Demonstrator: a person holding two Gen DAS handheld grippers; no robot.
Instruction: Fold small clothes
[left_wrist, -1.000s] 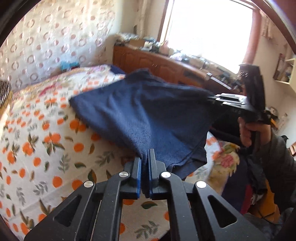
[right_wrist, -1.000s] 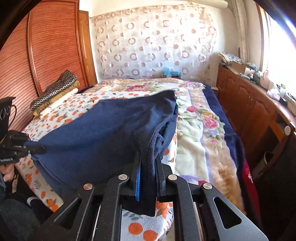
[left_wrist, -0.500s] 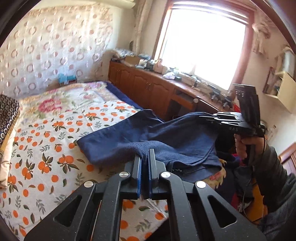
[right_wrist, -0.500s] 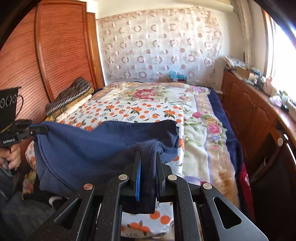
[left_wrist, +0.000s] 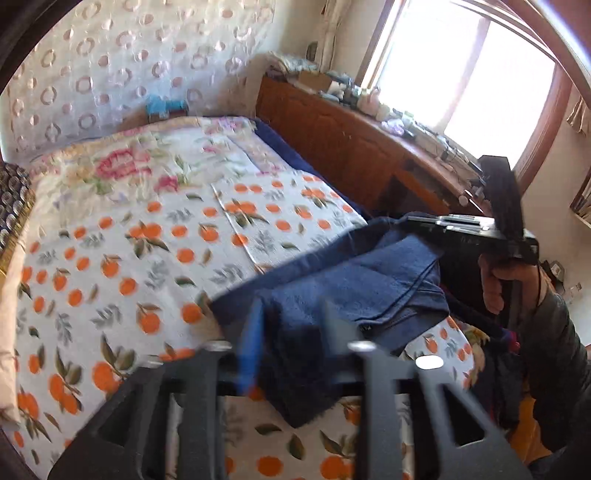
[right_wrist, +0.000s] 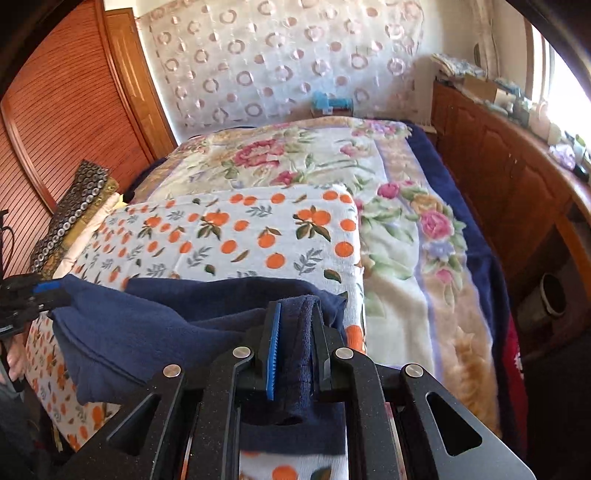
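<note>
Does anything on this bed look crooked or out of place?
Only the navy garment: it lies bunched at the near edge of the orange-print blanket, its folded layers uneven. The right tongs pinch one end; the left tongs are opening around the other. Nothing looks spilled or damaged.

In the left wrist view, the left gripper (left_wrist: 291, 332) is smearing with motion blur as its jaws are opening, so whether the pads are touching the navy garment (left_wrist: 354, 291) between them is unclear. The garment's near edge is disappearing behind those fingers toward 6 o'clock. The right gripper (left_wrist: 424, 221) is showing only side-on at 3 o'clock, its tips sinking into the cloth. The sleeve (left_wrist: 554, 369) is running off the frame at 4 o'clock. The clutter on the wooden counter (left_wrist: 369, 147) at 1 o'clock is washing out in window glare, too small to identify.

In the right wrist view, the left gripper (right_wrist: 51, 290) is being cropped by the frame edge at 9 o'clock.
</note>
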